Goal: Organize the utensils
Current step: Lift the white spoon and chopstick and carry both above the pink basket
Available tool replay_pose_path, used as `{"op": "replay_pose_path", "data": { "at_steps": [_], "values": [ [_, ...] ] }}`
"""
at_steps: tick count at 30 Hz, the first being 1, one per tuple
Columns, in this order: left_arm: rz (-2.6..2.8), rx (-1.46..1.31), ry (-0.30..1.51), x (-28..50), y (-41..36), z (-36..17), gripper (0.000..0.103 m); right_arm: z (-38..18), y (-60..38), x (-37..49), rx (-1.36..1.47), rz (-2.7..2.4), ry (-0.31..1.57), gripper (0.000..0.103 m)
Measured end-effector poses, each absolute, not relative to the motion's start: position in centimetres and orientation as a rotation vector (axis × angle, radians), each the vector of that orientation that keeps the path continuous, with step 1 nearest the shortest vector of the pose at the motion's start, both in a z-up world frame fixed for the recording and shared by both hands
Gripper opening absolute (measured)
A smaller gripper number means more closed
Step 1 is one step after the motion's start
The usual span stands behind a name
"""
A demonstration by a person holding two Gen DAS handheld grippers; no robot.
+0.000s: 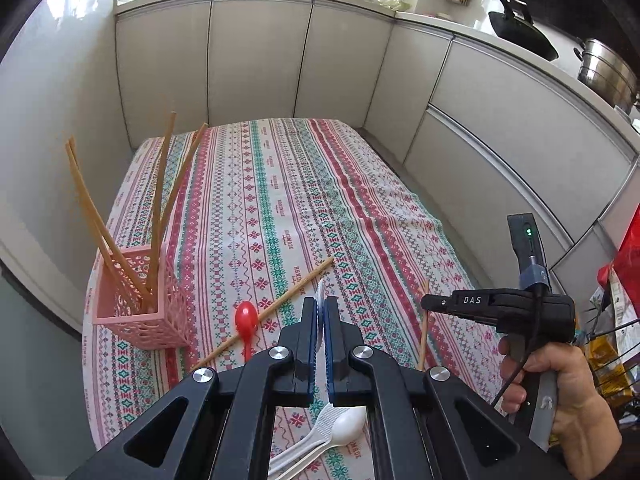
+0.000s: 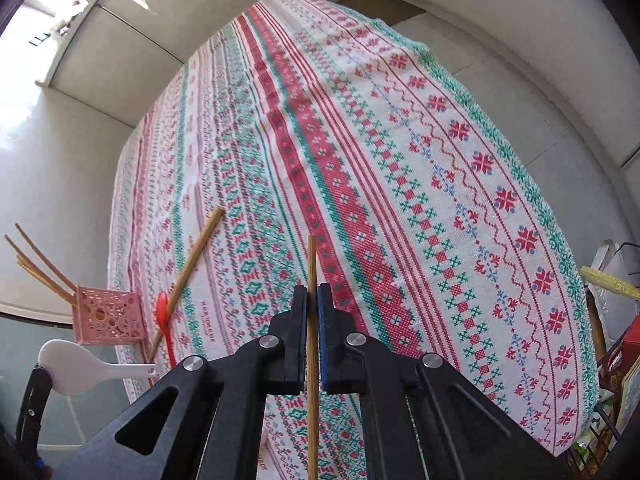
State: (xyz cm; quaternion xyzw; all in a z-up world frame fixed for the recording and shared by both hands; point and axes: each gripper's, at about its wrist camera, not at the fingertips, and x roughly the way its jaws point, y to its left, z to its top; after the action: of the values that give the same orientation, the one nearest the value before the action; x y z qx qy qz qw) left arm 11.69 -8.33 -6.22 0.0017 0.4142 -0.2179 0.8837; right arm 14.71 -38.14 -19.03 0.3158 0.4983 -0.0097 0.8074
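Note:
My left gripper is shut on a white plastic spoon; its bowl hangs below the jaws and its handle tip pokes out above. The spoon also shows at the left of the right wrist view. My right gripper is shut on a wooden chopstick, held upright above the table; it also shows in the left wrist view. A pink lattice basket at the table's left edge holds several chopsticks. A red spoon lies on the tablecloth under a loose chopstick.
The table carries a patterned red, green and white cloth. White kitchen cabinets surround it on the far and right sides. A wok and a steel pot stand on the counter at the right. Bags crowd the table's right side.

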Motion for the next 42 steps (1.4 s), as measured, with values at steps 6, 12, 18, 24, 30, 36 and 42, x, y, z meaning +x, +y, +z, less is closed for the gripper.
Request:
{"op": "replay_pose_path", "data": {
  "at_steps": [6,12,18,24,30,36,42],
  "values": [
    [-0.467,-0.041,0.802,10.8,-7.3,-4.0,0.003,-13.5,-37.4,11.5,0.630,0.071,0.904,0.005],
    [-0.483,-0.097,0.723,9.7,-5.9,-1.7,0.003,-8.1,-35.6,9.4,0.557,0.140,0.701,0.005],
    [-0.467,-0.185,0.619,9.0,-2.9,0.8,0.003,-3.8,-34.1,8.0,0.499,0.170,0.562,0.005],
    [-0.418,-0.306,0.504,8.4,0.6,2.4,0.003,-2.4,-32.5,8.2,0.499,0.209,0.524,0.005],
    [-0.336,-0.412,0.416,9.3,4.7,2.2,0.003,-2.4,-31.6,9.0,0.520,0.227,0.520,0.005],
    [-0.338,-0.419,0.409,12.7,6.3,-1.6,0.003,-2.7,-30.6,9.6,0.503,0.235,0.523,0.005],
    [-0.330,-0.406,0.401,15.4,7.1,-4.7,0.003,-3.5,-30.4,10.3,0.483,0.235,0.539,0.005]
  ]
}}
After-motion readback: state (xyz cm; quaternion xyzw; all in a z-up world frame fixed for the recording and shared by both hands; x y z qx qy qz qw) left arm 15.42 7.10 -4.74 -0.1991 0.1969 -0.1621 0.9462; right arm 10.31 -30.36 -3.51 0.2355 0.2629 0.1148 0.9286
